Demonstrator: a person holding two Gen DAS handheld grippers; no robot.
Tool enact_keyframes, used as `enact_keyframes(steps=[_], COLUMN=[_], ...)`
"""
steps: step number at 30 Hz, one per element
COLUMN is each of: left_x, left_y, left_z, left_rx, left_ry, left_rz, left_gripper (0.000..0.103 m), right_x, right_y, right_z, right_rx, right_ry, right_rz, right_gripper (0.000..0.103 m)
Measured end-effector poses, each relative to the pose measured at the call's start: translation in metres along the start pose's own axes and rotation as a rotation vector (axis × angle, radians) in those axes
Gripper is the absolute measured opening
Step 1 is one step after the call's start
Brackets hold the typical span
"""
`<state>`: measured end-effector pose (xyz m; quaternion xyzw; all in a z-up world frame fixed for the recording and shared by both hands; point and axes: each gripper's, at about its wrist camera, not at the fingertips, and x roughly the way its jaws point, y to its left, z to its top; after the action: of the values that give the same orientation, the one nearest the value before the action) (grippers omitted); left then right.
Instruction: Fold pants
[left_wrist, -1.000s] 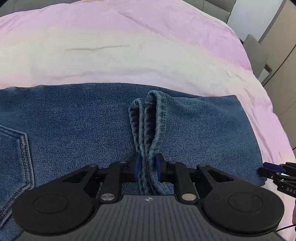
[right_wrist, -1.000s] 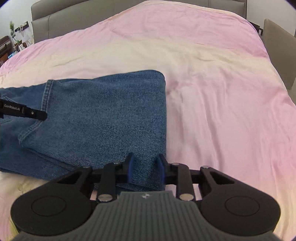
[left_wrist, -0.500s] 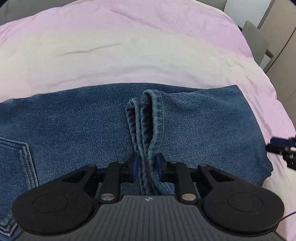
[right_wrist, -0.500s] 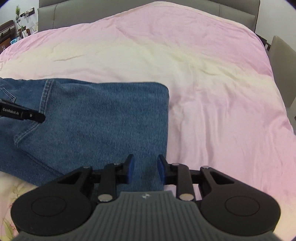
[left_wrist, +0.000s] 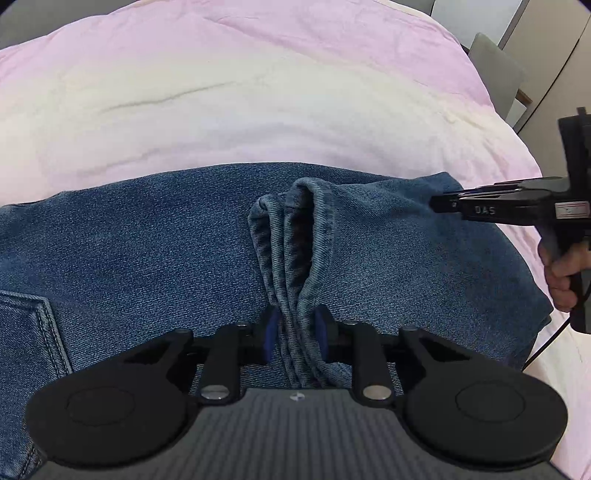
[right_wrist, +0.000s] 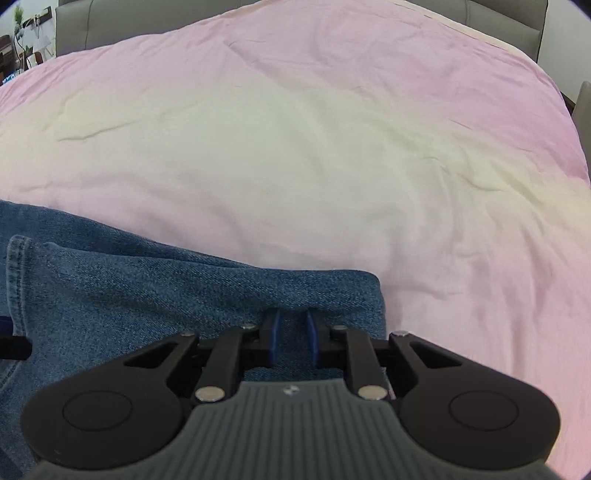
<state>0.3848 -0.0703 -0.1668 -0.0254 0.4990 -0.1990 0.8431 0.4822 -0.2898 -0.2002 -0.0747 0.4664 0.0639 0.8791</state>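
Blue denim pants (left_wrist: 147, 258) lie folded on a pink and cream bed cover (left_wrist: 258, 110). My left gripper (left_wrist: 294, 332) is shut on a bunched stack of hem layers (left_wrist: 295, 240) that stands up between its fingers. A back pocket (left_wrist: 26, 332) shows at the left. My right gripper (right_wrist: 291, 341) is open and empty, hovering over the folded right edge of the pants (right_wrist: 184, 295). The right gripper also shows in the left wrist view (left_wrist: 517, 206), held by a hand above the pants' right corner.
The bed cover (right_wrist: 332, 147) stretches far and right of the pants. A grey headboard (right_wrist: 110, 29) runs along the back. A grey chair (left_wrist: 495, 74) and cabinet doors stand off the bed's right side.
My right gripper has let go of the pants' right edge, lifted and moved forward over them. My left gripper keeps its hold on the hem layers, which have shifted slightly right.
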Motion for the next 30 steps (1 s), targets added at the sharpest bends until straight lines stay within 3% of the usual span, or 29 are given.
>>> enact_keyframes(steps=[4, 7, 12, 15, 17, 21, 24, 26, 30], left_x=[-0.003, -0.008, -0.027, -0.051, -0.069, -0.116, -0.149, -0.168, -0.198], left_y=[0.007, 0.008, 0.021, 0.036, 0.052, 0.091, 0.119, 0.137, 0.172], left_z=[-0.002, -0.004, -0.012, -0.02, -0.024, -0.03, -0.038, -0.043, -0.061], left_rx=[-0.02, -0.035, -0.07, -0.062, -0.076, -0.144, -0.197, -0.252, -0.377], left_ry=[-0.011, -0.022, -0.012, -0.017, -0.029, -0.065, -0.078, -0.087, -0.118], left_rz=[-0.029, -0.038, -0.078, -0.029, -0.005, 0.037, 0.074, 0.099, 0.135], left_gripper=[0.03, 0.03, 0.034, 0.035, 0.035, 0.037, 0.046, 0.055, 0.066], right_x=[-0.01, -0.025, -0.028, -0.028, -0.027, -0.037, -0.062, -0.078, -0.094], right_y=[0.008, 0.028, 0.082, 0.116, 0.136, 0.145, 0.158, 0.162, 0.167], right_z=[0.003, 0.002, 0.01, 0.017, 0.021, 0.026, 0.017, 0.011, 0.004], right_rx=[-0.04, -0.071, -0.167, -0.218, -0.281, -0.324, -0.417, -0.512, -0.695], right_ry=[-0.007, -0.007, -0.019, -0.007, -0.001, 0.004, -0.012, -0.021, 0.009], right_rz=[-0.011, 0.078, 0.122, 0.171, 0.141, 0.17, 0.222, 0.249, 0.301], right_gripper=[0.013, 0.013, 0.003, 0.004, 0.003, 0.003, 0.012, 0.033, 0.04])
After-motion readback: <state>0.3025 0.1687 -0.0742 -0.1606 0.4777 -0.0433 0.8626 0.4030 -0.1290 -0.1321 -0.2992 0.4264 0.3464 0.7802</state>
